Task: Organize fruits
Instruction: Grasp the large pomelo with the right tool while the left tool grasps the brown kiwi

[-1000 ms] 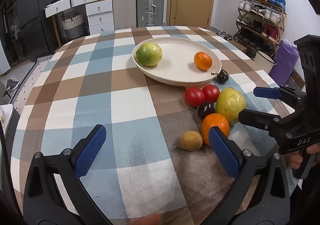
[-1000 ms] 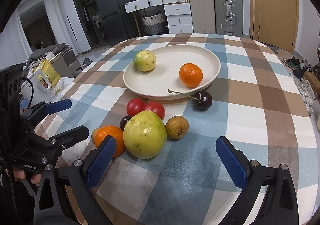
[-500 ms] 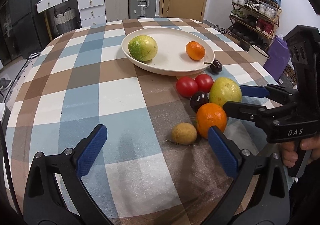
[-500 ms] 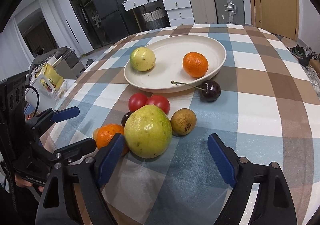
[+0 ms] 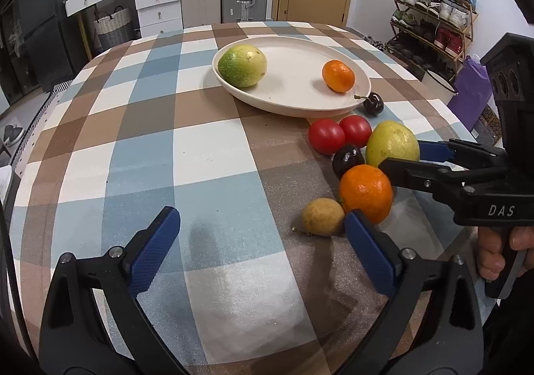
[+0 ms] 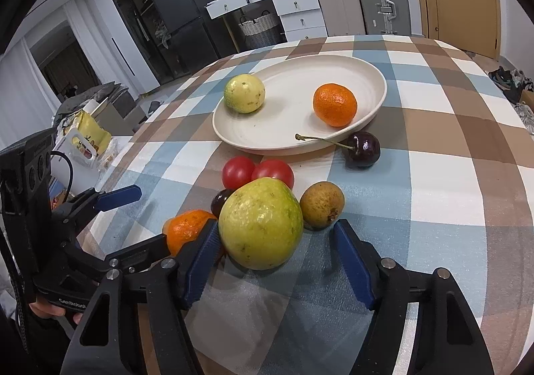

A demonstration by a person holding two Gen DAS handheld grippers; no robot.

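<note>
1. The right gripper (image 6: pixel 277 261), in the lower middle of the right wrist view, has just been closing its jaws around the big guava (image 6: pixel 261 223). The guava sits between the 2 blue pads. The left pad (image 6: pixel 200 261) looks right against its skin, while a gap shows before the right pad (image 6: pixel 353 261), so it is not yet clamped.
2. In the left wrist view the same gripper (image 5: pixel 405 158) reaches in from the right edge, 1 finger on each side of the guava (image 5: pixel 392 143); a hand (image 5: pixel 500 246) grips its handle at the lower right.
3. The left gripper (image 5: pixel 260 248), at the bottom of its own view, is spread wide with nothing between the pads. Its right pad (image 5: pixel 368 253) lies just beside the longan (image 5: pixel 323 216) and the loose orange (image 5: pixel 366 192).
4. Around the guava, in the right half of the left wrist view: the orange below it, a dark plum (image 5: pixel 347 159) to its left, 2 tomatoes (image 5: pixel 338 134) above left, the longan lowest.
5. A cherry (image 6: pixel 362 149) lies just right of the plate's (image 6: pixel 267 144) near rim, its stem resting on that rim.
6. The plate, in the upper middle of both views, holds a small guava (image 6: pixel 244 93) on its left and a small orange (image 6: pixel 334 104) on its right.
7. All stand on a checked cloth (image 5: pixel 133 141) over a round table.
</note>
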